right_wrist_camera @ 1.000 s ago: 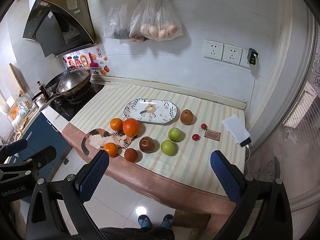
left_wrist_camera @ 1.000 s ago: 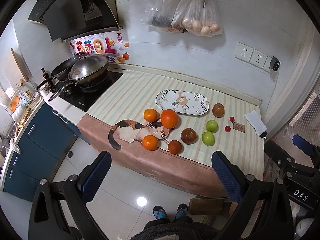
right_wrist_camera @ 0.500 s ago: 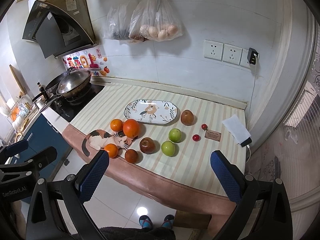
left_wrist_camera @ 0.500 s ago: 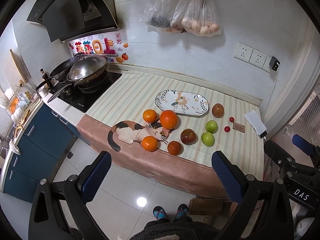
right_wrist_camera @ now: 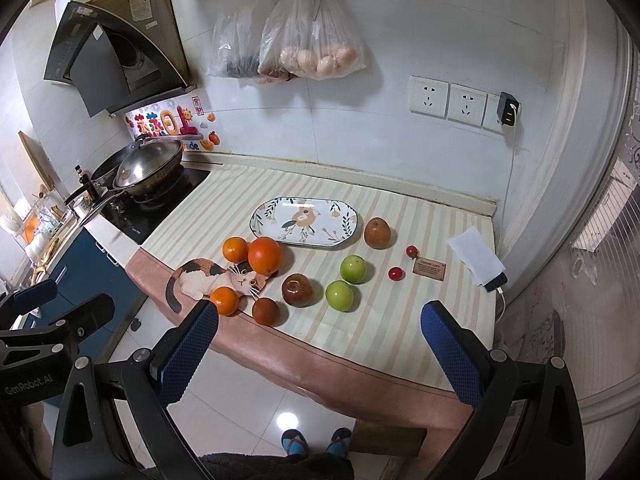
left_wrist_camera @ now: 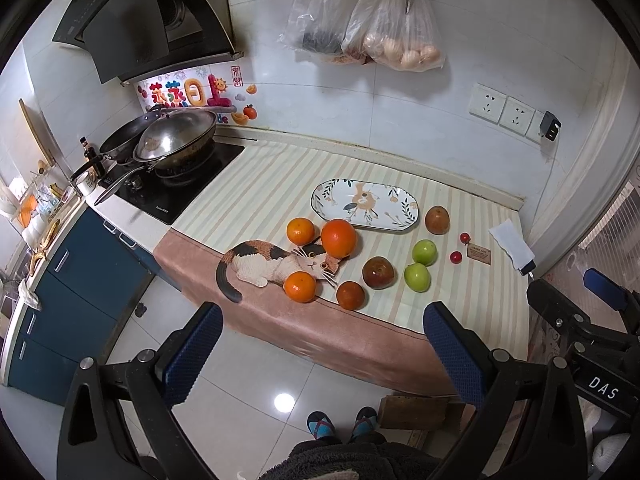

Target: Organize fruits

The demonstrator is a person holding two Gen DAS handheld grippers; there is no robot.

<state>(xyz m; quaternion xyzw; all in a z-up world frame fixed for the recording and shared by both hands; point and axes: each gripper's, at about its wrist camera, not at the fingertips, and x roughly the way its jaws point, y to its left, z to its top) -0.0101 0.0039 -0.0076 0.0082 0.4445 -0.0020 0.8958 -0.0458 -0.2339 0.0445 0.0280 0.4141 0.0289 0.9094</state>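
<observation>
An empty oval floral plate (left_wrist_camera: 365, 205) (right_wrist_camera: 304, 222) lies on the striped counter. In front of it lie loose fruits: a large orange (left_wrist_camera: 338, 238) (right_wrist_camera: 264, 255), smaller oranges (left_wrist_camera: 300, 231) (left_wrist_camera: 300, 287), a dark orange fruit (left_wrist_camera: 350, 295), brown-red fruits (left_wrist_camera: 378, 273) (left_wrist_camera: 437, 220), two green apples (left_wrist_camera: 425, 252) (left_wrist_camera: 417, 277) (right_wrist_camera: 339, 295) and two cherry tomatoes (left_wrist_camera: 455, 257) (right_wrist_camera: 395, 273). My left gripper (left_wrist_camera: 322, 348) and right gripper (right_wrist_camera: 318, 344) are open and empty, held back from the counter above the floor.
A stove with a lidded wok (left_wrist_camera: 172, 140) stands at the left. Plastic bags (left_wrist_camera: 400, 36) hang on the wall. A white phone with paper (left_wrist_camera: 514, 246) and a small card (left_wrist_camera: 479, 253) lie at the counter's right end. Wall sockets (right_wrist_camera: 464, 104) are behind.
Both views have drifted slightly closer to the counter. The fruits and plate have not moved, and both grippers stay open.
</observation>
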